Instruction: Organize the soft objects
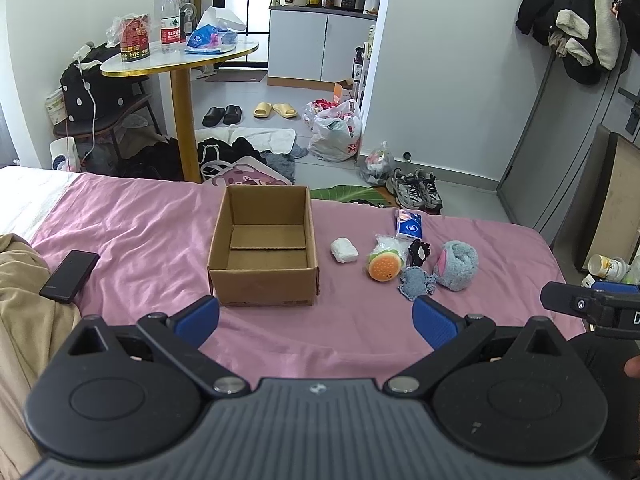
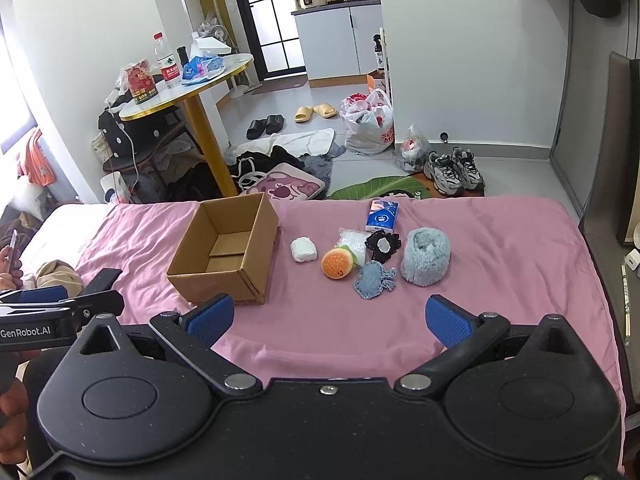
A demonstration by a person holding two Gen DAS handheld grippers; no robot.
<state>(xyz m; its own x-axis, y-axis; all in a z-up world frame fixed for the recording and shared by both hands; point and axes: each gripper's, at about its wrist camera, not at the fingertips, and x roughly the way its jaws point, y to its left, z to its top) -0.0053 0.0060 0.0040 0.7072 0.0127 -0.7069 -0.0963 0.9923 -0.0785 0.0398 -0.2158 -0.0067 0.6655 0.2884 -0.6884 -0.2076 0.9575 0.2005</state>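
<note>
An open brown cardboard box (image 1: 264, 246) sits empty on the pink bedsheet (image 1: 140, 224), its inner bottom flaps showing. To its right lies a loose cluster of soft things. Nearest the box is a small white folded cloth bundle (image 1: 344, 250), apart from the box wall. Right of that is an orange round burger-shaped plush (image 1: 385, 266), with a crinkled clear plastic bag (image 1: 389, 245) just behind it and touching it. A flat blue-grey crocheted piece (image 1: 417, 283) lies nearest of the cluster, just beside the burger plush. Behind it sits a black frilly scrunchie (image 1: 419, 251), and furthest right a fluffy grey-blue rolled plush item (image 1: 458, 265) with a pink patch on its side. At the far edge of the cluster, a blue and white tissue pack (image 1: 409, 224) lies close to the edge of the bed.

The left gripper (image 1: 316, 318) hovers over the near part of the sheet, its 2 blue-padded fingers spread wide with nothing between them. The right gripper (image 2: 334, 318) is likewise spread wide and empty, over the sheet just near of the crocheted piece.

A black phone (image 1: 69, 276) lies on the sheet well left of the box, beside a beige blanket (image 1: 24, 300).
</note>
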